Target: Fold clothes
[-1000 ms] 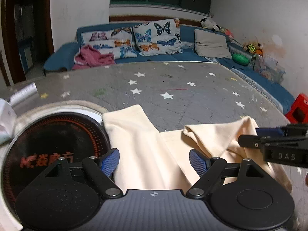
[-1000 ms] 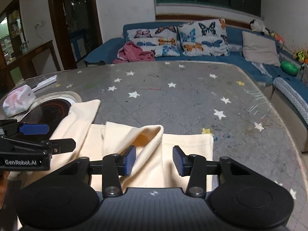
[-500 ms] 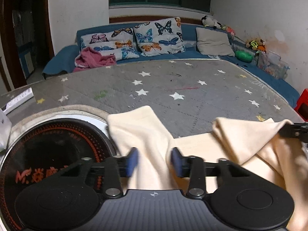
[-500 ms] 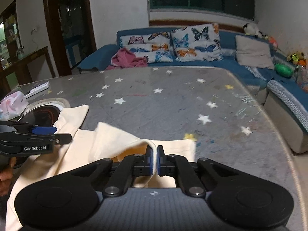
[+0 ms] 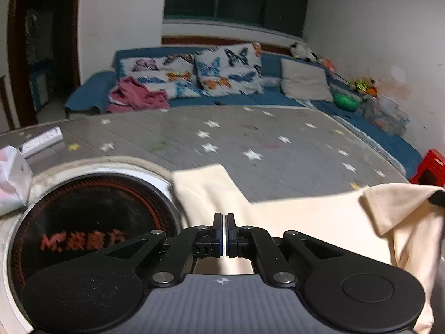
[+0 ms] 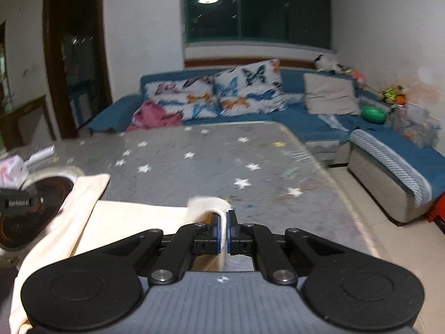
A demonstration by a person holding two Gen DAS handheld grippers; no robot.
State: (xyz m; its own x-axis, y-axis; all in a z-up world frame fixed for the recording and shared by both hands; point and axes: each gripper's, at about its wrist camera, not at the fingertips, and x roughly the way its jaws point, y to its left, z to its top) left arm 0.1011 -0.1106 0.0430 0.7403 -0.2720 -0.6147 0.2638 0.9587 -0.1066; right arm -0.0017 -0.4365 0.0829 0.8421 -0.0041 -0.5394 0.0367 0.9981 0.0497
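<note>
Both my claws are now clenching the cream cloth point(image 5: 292, 222): the left claw point(image 5: 224, 232) has just closed on its near edge beside the cooktop point(image 5: 83, 222), the right claw point(image 6: 224, 232) is lifting a corner off the tabletop point(image 6: 194, 172). I am starting a fold, I think.
</note>
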